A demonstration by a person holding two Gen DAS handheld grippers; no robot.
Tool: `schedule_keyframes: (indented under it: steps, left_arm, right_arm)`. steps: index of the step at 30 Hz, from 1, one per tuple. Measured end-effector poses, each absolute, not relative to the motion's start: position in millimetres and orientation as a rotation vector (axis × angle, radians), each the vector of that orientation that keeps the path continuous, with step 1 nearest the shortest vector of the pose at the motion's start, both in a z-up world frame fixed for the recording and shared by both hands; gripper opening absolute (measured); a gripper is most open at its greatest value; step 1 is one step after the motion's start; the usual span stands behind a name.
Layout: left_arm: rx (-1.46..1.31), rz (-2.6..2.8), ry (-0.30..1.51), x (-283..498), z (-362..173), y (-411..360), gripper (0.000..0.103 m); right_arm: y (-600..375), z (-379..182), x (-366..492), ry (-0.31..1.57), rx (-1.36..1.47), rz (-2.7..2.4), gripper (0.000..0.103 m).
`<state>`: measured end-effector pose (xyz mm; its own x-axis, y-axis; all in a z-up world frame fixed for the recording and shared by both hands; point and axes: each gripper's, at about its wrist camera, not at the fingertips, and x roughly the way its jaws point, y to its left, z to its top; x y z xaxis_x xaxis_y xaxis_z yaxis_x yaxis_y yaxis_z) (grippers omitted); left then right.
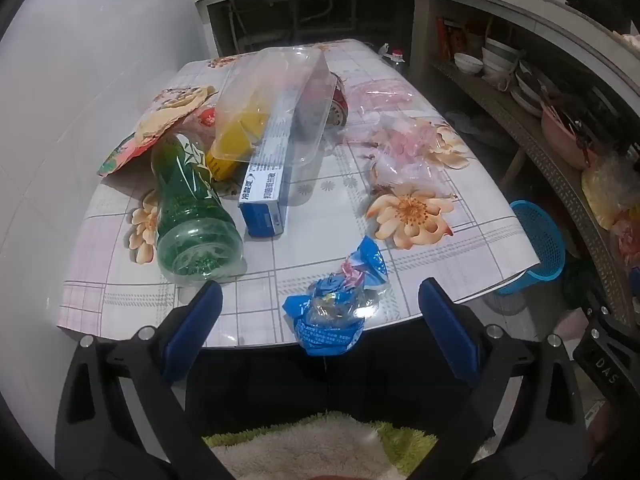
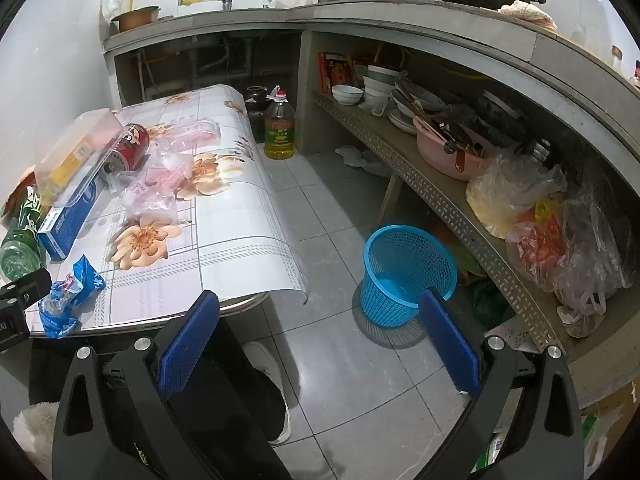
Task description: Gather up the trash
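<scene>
Clearly at risk: the blue wrapper (image 1: 336,300) hangs partly over the near edge of the desk (image 1: 460,240); a clumsy nudge could knock it to the floor.
Bottle: the green bottle (image 1: 192,216) lies on its side near the left edge and could roll if bumped.
Look: wrapper crumpled, crinkly, part clear.
Jaws: left gripper (image 1: 320,328) wide, nothing between; right gripper (image 2: 320,340) wide, empty, over the floor.
Bin: blue basket (image 2: 408,276) on the floor, beyond the right edge.
</scene>
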<state>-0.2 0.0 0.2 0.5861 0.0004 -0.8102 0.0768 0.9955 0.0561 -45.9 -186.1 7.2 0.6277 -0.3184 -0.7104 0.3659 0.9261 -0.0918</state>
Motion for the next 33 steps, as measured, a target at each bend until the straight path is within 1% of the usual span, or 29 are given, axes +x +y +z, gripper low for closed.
schedule_keyframes:
  steps: [33]
  left_arm:
    - [0.088, -0.046, 0.945, -0.4, 0.3, 0.2, 0.094]
  right_arm:
    - [-182.8, 7.9, -44.3, 0.800, 0.062, -0.392, 0.097]
